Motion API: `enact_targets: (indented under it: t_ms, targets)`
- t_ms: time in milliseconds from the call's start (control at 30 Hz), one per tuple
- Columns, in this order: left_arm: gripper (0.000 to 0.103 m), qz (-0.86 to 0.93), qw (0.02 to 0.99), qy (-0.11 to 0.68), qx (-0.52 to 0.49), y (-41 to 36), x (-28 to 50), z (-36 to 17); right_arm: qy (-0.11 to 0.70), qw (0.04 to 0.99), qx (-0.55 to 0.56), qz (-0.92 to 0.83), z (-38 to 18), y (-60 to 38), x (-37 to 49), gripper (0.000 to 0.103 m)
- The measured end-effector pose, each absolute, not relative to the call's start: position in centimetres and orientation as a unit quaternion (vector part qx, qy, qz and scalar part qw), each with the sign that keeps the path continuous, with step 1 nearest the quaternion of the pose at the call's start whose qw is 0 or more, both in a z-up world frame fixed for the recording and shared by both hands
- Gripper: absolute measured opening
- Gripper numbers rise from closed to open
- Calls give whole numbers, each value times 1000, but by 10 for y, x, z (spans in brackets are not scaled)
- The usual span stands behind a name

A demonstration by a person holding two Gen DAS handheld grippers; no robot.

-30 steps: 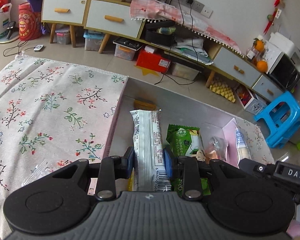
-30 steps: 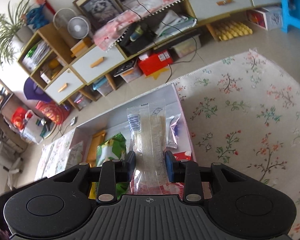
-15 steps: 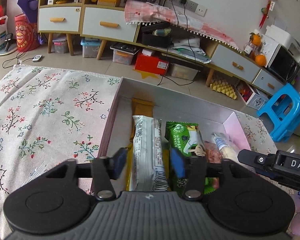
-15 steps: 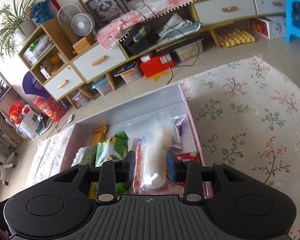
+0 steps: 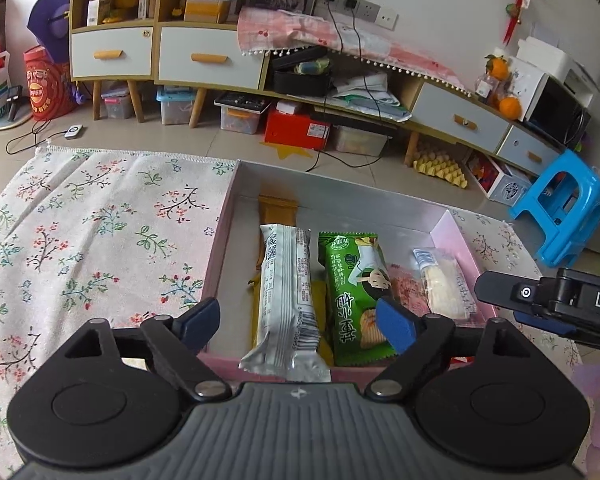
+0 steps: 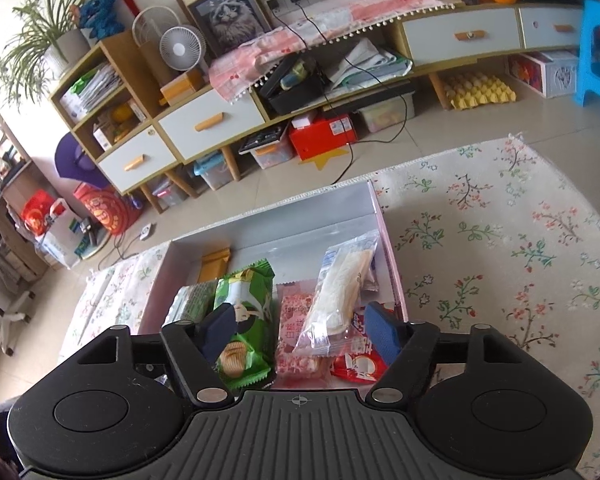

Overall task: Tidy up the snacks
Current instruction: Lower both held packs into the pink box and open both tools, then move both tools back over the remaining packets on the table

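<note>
Nearest the left wrist camera, the left gripper [image 5: 298,326] has let go: its jaws, clamped on the white-wrapped bar [image 5: 290,300] a second ago, are opening and stand clear on either side of it. The bar now lies flat in the pink box [image 5: 216,256], its near end on the box's front edge, with the green snack packet [image 5: 354,292] just beside it and a tan packet [image 5: 277,210] showing past its far end.

The right gripper [image 6: 298,334] tells the same story — its jaws are opening too, and the clear-wrapped wafer pack [image 6: 338,300] it pinched a second ago rests free between them, on top of a pink packet [image 6: 294,336] and a red one [image 6: 358,362] against the box's right wall.

Both snacks look delivered, so this pair seems finished. Beyond the box lies the floral mat [image 6: 500,240], where no loose snacks show in the right wrist view; farther off, the cabinet [image 5: 204,60] lines the wall.
</note>
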State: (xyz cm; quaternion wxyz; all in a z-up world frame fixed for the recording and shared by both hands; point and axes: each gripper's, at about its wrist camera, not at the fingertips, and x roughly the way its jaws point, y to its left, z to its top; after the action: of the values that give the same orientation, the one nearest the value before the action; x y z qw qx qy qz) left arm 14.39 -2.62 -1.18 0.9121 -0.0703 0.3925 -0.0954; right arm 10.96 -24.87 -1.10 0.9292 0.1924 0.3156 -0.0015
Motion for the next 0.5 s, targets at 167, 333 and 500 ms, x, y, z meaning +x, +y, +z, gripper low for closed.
enact_targets:
  t_ms: [167,333,500]
  targets:
    - [95,-93,910,400,-63,-22,136,-4,319,930,182,-6,-3,-250,98,82]
    - [99,-83,909,407,-45,-20,128,5,323,933,156,-8,5,-249,83,83]
    - [102,-81,903,420,-35,-13,115,9,324,939,113,-10,9,-245,66,89]
